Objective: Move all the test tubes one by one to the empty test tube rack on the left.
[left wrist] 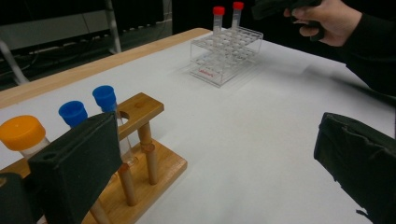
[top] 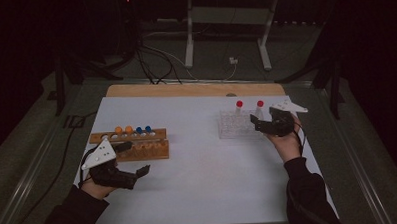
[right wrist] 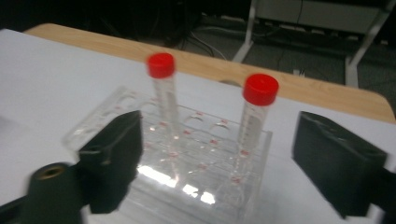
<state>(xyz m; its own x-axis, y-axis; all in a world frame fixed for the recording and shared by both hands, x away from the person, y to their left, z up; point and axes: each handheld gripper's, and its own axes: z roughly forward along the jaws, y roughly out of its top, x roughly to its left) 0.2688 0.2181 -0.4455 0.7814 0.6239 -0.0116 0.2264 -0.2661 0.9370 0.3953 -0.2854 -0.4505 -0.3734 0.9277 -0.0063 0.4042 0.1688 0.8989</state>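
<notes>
Dark room all around, with a white bench (top: pixel 203 167) under a dim light. Right hand-held gripper (right wrist: pixel 217 163) right up at the clear rack (right wrist: pixel 116 100), jaws apart and empty, one on each side of the nearer red-capped tube (right wrist: pixel 254 121). Tube standing straight up in the rack's near corner, long way up and down, straight ahead of that gripper. Second red-capped tube (right wrist: pixel 163 93) a bit farther back, also upright. Not pinched yet, pads off the tube. Right hand (top: pixel 286 141) at the rack's right end, wrist bent so the jaws point across at the tubes.

Left hand-held gripper (top: pixel 131 164) far off on the other side, jaws wide and holding nothing. Sits at the front of the wooden rack (top: pixel 148 151), next to two blue-capped tubes (left wrist: pixel 88 109) and the orange-capped tube (left wrist: pixel 21 133). Right hand much nearer to the red tubes, so probably the one for the grab.
</notes>
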